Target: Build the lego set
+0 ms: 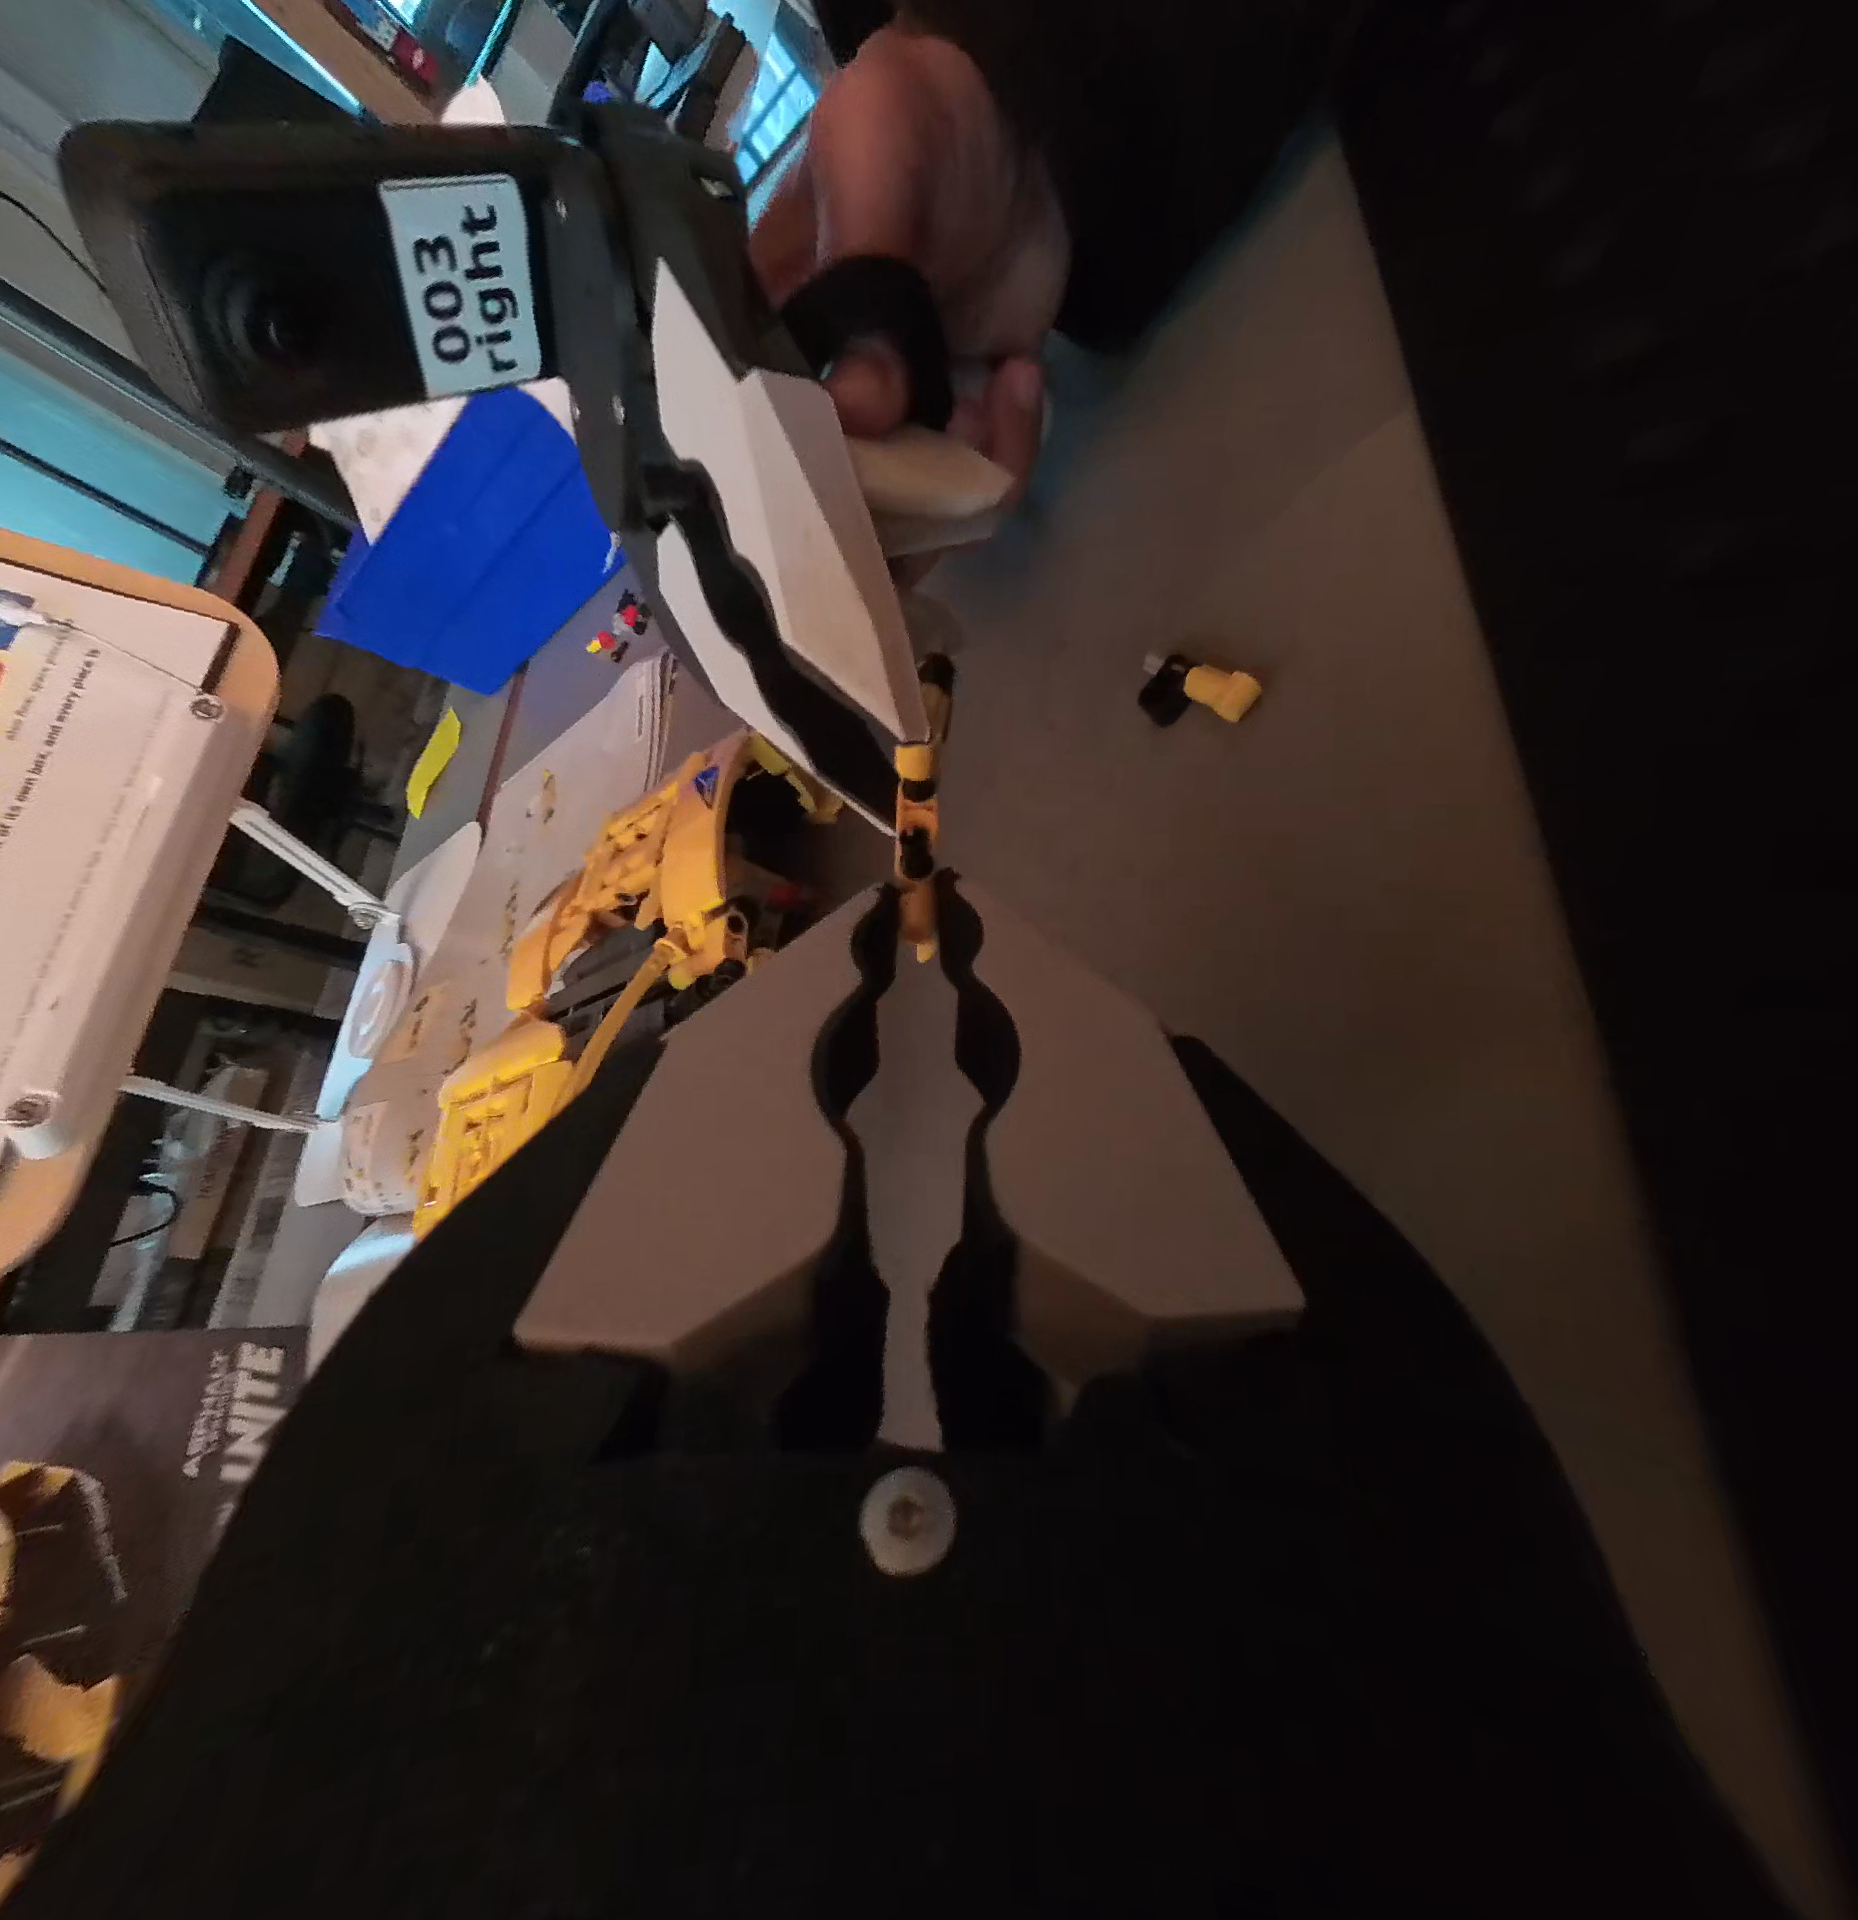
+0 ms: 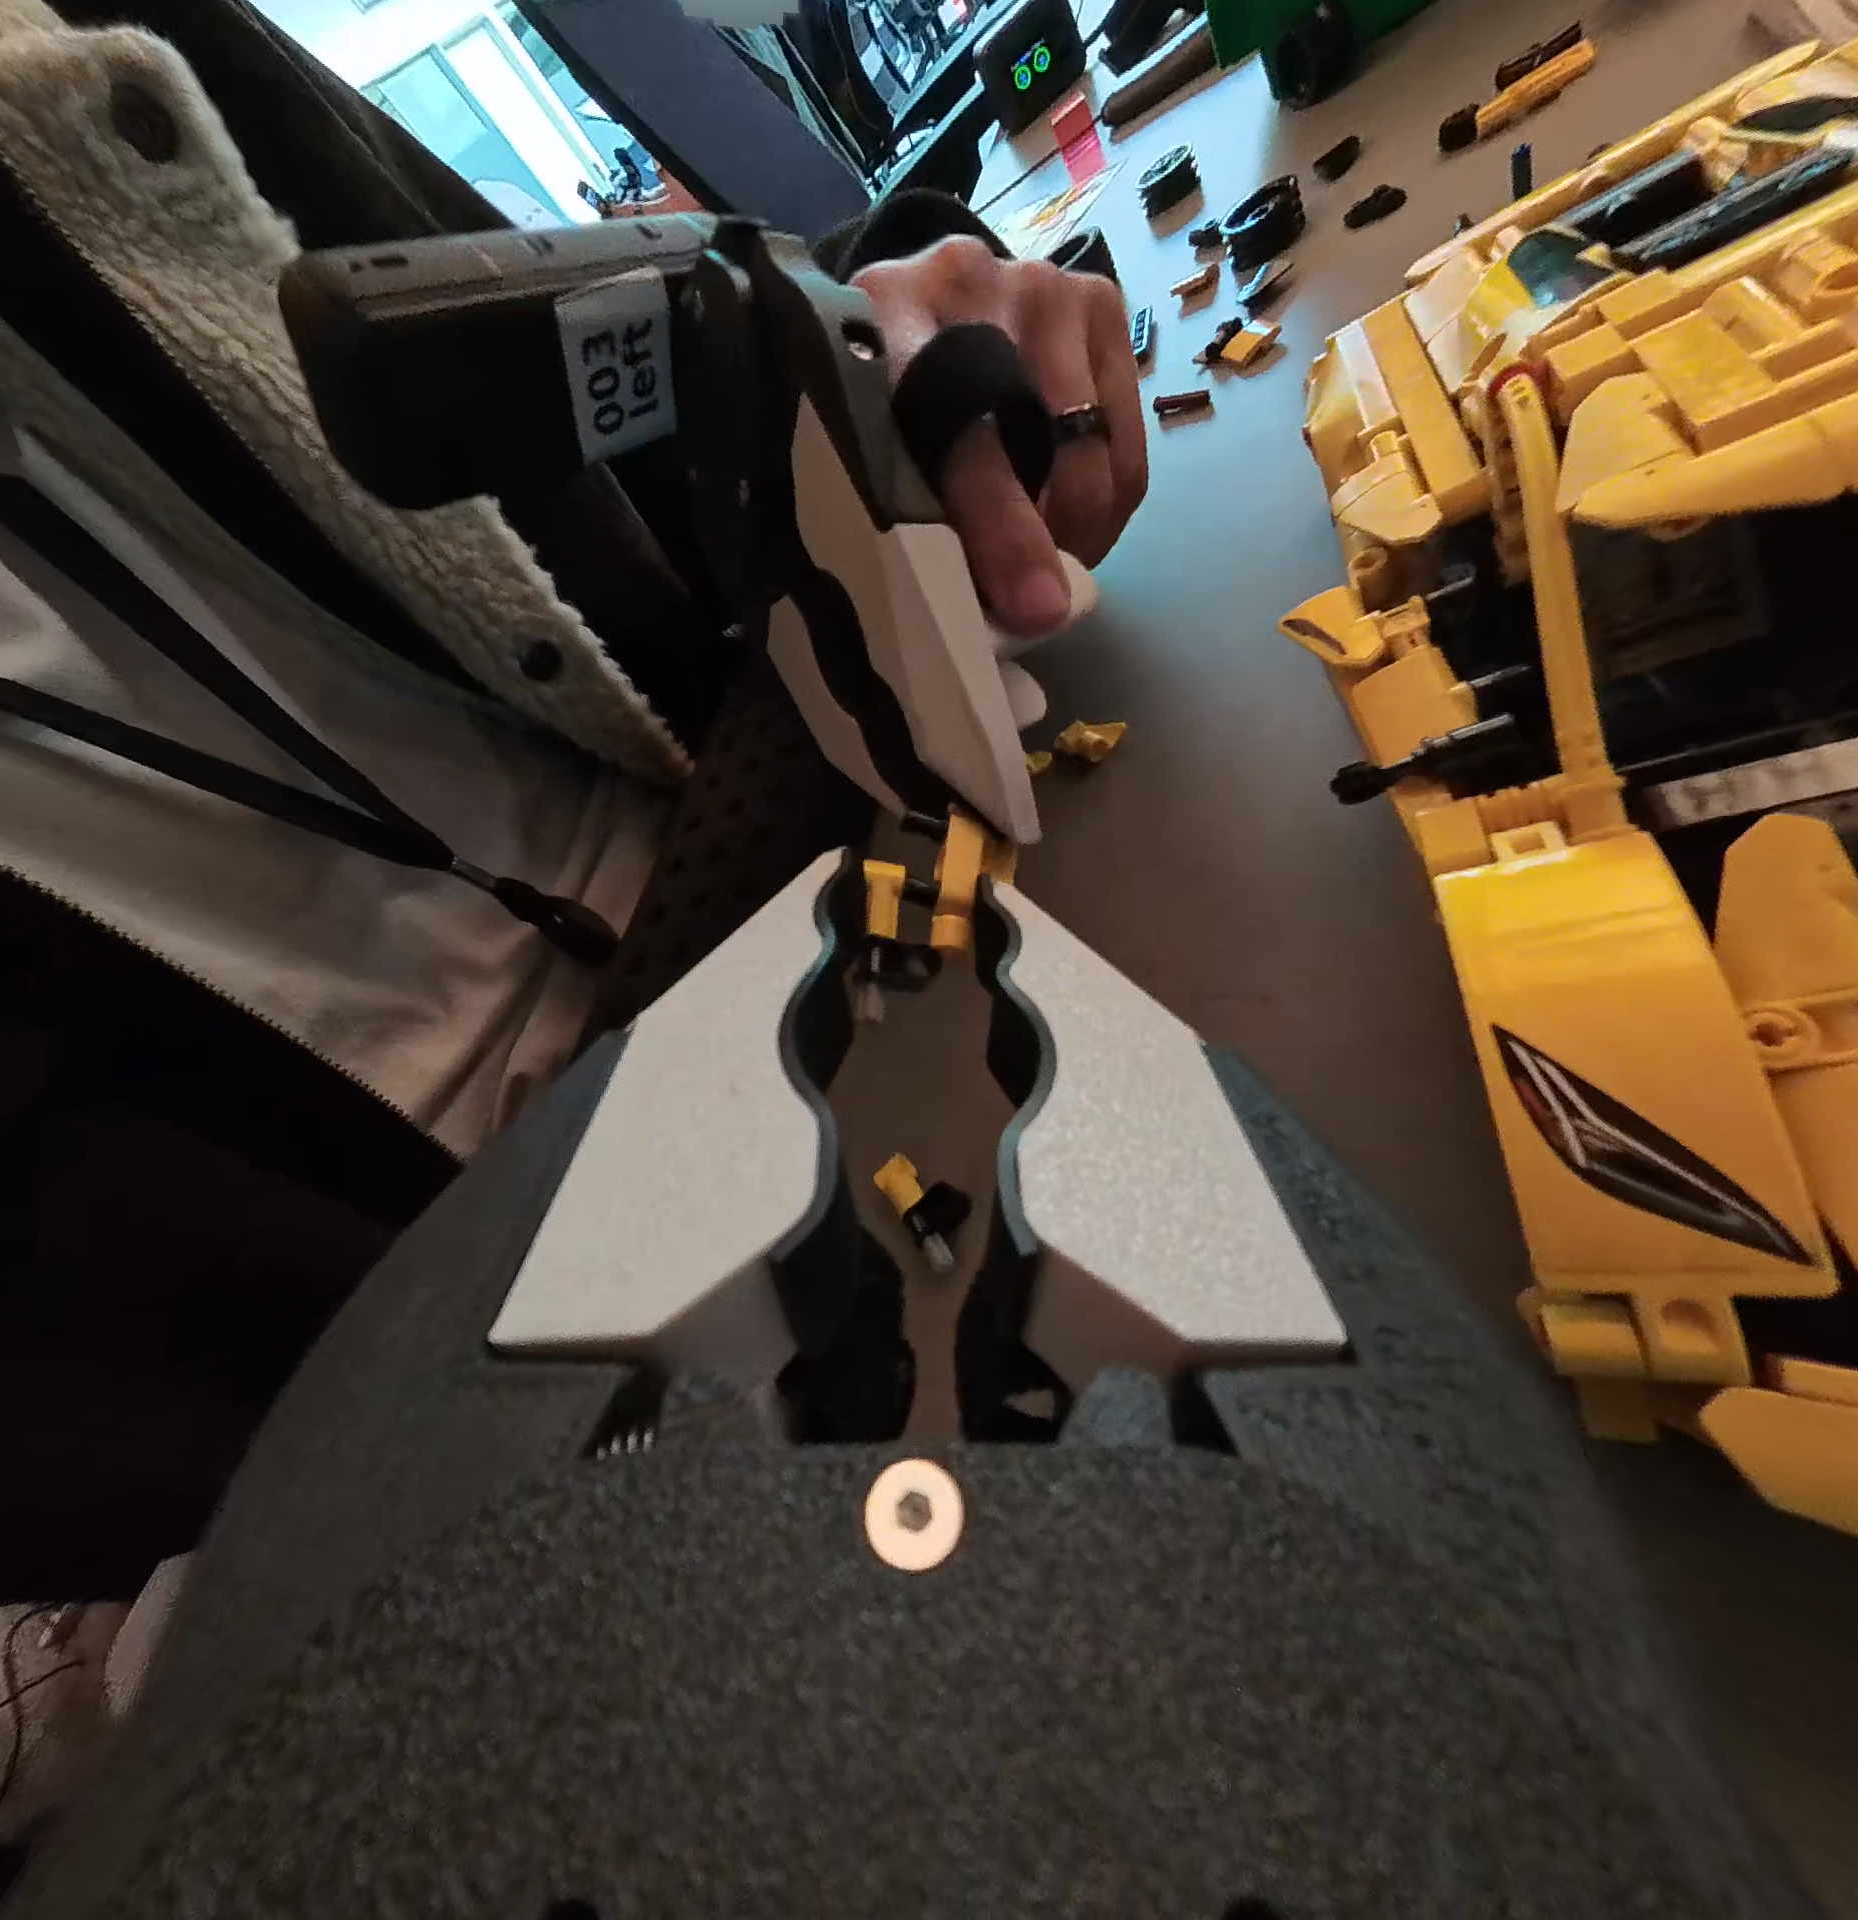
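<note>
A small yellow and black lego assembly [image 1: 917, 821] [image 2: 956, 883] hangs above the grey table [image 1: 1268, 935], gripped from both ends. My left gripper [image 1: 920, 909] is shut on its lower yellow end; it also shows in the right wrist view [image 2: 1008, 821]. My right gripper [image 2: 917, 883] is shut on the other end and comes in from the upper left in the left wrist view [image 1: 930, 717]. A loose yellow and black connector [image 1: 1200, 691] [image 2: 920, 1205] lies on the table. The large yellow lego car [image 1: 634, 914] [image 2: 1631, 935] sits beside the grippers.
Black wheels [image 2: 1257, 223] and several small loose parts lie at the far end of the table. Small yellow bits [image 2: 1091, 740] lie near the left gripper. The set's box [image 1: 125, 1507] and a blue item [image 1: 468, 551] lie beyond the car. The person's jacket [image 2: 281, 520] is close by. My two grippers' fingertips are within a few centimetres of each other.
</note>
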Available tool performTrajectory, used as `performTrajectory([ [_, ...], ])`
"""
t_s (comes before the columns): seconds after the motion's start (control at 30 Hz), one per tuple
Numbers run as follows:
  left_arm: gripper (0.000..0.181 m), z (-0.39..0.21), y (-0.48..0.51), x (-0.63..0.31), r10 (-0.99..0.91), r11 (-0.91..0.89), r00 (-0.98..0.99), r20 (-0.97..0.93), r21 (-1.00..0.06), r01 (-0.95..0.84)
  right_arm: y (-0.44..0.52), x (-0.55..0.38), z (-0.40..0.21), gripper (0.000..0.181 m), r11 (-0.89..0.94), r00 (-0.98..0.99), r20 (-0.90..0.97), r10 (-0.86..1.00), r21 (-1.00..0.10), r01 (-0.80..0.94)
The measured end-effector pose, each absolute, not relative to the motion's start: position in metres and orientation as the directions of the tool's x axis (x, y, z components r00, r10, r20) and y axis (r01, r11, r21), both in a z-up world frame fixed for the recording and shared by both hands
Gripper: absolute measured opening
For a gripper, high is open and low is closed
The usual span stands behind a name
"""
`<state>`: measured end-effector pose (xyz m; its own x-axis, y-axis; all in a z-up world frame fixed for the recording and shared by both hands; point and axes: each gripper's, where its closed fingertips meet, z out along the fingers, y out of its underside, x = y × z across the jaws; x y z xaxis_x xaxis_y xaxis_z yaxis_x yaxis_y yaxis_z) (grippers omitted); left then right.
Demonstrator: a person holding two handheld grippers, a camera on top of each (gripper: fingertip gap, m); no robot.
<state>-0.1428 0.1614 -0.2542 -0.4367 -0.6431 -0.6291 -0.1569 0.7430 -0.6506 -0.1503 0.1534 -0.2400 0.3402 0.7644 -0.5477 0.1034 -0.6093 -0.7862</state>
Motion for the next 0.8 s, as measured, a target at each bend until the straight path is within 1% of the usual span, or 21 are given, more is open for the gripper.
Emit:
performTrajectory([
  [0.07,0.006,-0.256,0.16,-0.143,-0.653,0.731,-0.452,-0.608,-0.662,-0.165,0.151,-0.151,-0.242,0.02,-0.612,0.337,-0.547,0.766,-0.781,0.123],
  [0.17,0.006,-0.259,0.161,-0.142,-0.623,0.762,-0.447,-0.642,-0.626,-0.163,0.152,-0.149,-0.246,0.021,-0.64,0.335,-0.578,0.744,-0.76,0.112],
  [0.27,0.006,-0.261,0.161,-0.144,-0.654,0.728,-0.471,-0.591,-0.662,-0.18,0.152,-0.15,-0.247,0.021,-0.686,0.313,-0.636,0.706,-0.723,0.079],
  [0.37,0.006,-0.262,0.161,-0.146,-0.685,0.688,-0.494,-0.536,-0.698,-0.198,0.154,-0.152,-0.249,0.023,-0.682,0.326,-0.627,0.708,-0.726,0.085],
  [0.6,0.007,-0.263,0.163,-0.148,-0.681,0.694,-0.494,-0.541,-0.691,-0.2,0.155,-0.152,-0.25,0.023,-0.685,0.326,-0.632,0.703,-0.725,0.071],
  [0.7,0.007,-0.265,0.165,-0.148,-0.649,0.733,-0.487,-0.585,-0.653,-0.192,0.156,-0.151,-0.252,0.024,-0.69,0.335,-0.634,0.697,-0.72,0.074],
  [0.8,0.006,-0.27,0.166,-0.148,-0.551,0.823,-0.468,-0.691,-0.544,-0.166,0.156,-0.15,-0.258,0.022,-0.704,0.349,-0.641,0.684,-0.705,0.087],
])
